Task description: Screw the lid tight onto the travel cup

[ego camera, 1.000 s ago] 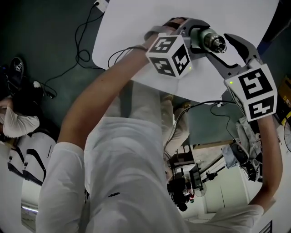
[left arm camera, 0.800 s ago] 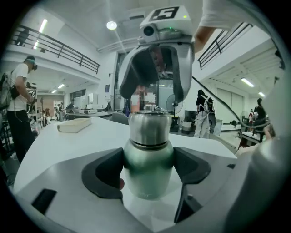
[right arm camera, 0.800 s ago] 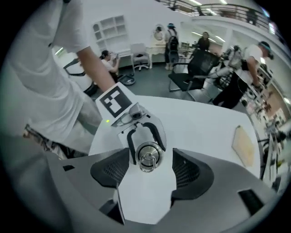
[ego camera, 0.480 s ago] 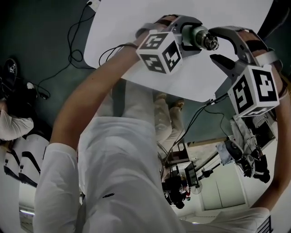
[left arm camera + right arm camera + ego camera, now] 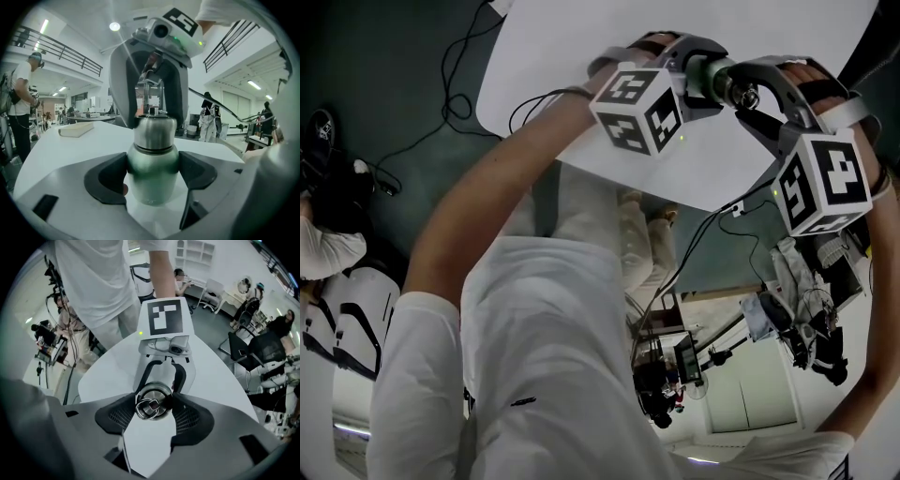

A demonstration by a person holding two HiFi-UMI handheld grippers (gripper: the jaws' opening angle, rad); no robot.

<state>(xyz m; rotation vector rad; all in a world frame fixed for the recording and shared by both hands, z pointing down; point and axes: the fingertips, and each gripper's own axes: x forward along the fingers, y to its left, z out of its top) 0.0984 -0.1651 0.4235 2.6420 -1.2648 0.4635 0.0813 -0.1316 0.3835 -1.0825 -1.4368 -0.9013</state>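
Note:
The travel cup (image 5: 152,176) has a green body and a steel screw lid (image 5: 155,132). It is held on its side above the white table (image 5: 581,56). My left gripper (image 5: 152,174) is shut on the green body, a dark pad pressing on each side. My right gripper (image 5: 153,412) faces the cup's top end. Its jaws are closing, and its ribbed pads (image 5: 186,420) touch both sides of the lid (image 5: 152,405). In the head view the left gripper (image 5: 705,70) and right gripper (image 5: 748,96) meet at the cup (image 5: 717,77) near the table's near edge.
A flat book (image 5: 75,130) lies further off on the table. Cables (image 5: 455,94) trail over the dark floor to the left of the table. People stand and sit round the room, among them a person (image 5: 21,93) at the left.
The right gripper has come in from the right, and its jaws have narrowed onto the lid. Both grippers and the cup have shifted slightly over the table.

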